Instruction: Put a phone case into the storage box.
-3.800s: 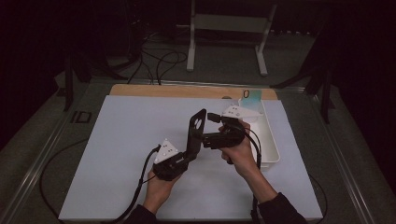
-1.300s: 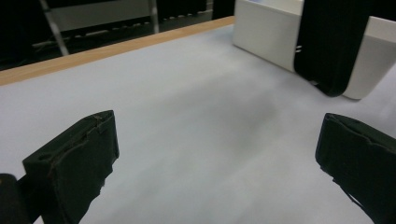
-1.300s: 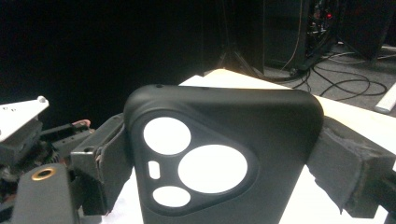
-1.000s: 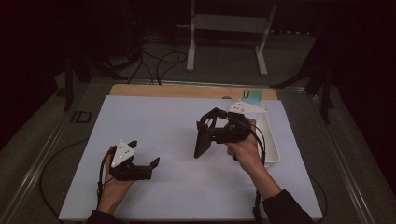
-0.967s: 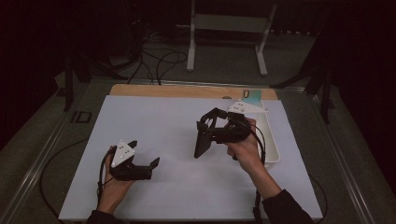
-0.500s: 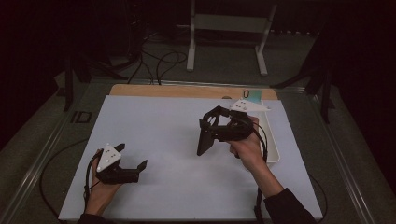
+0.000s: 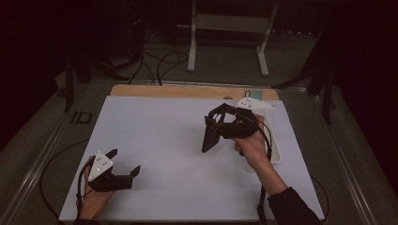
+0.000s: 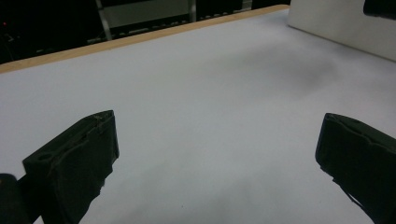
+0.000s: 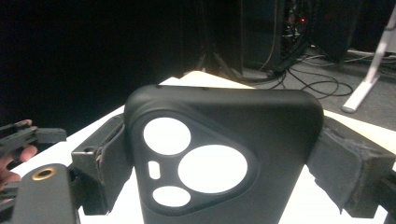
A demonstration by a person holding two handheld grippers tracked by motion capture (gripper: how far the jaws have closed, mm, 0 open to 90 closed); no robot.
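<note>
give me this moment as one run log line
right gripper: shut on phone case, held above table | left gripper: open, empty, low near front-left

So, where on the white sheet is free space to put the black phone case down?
The widest bare patch of the white sheet lies between the left gripper and the phone case held in the right gripper. The far-left part up to the wooden edge is also free. The right side is crowded by the white tray.
</note>
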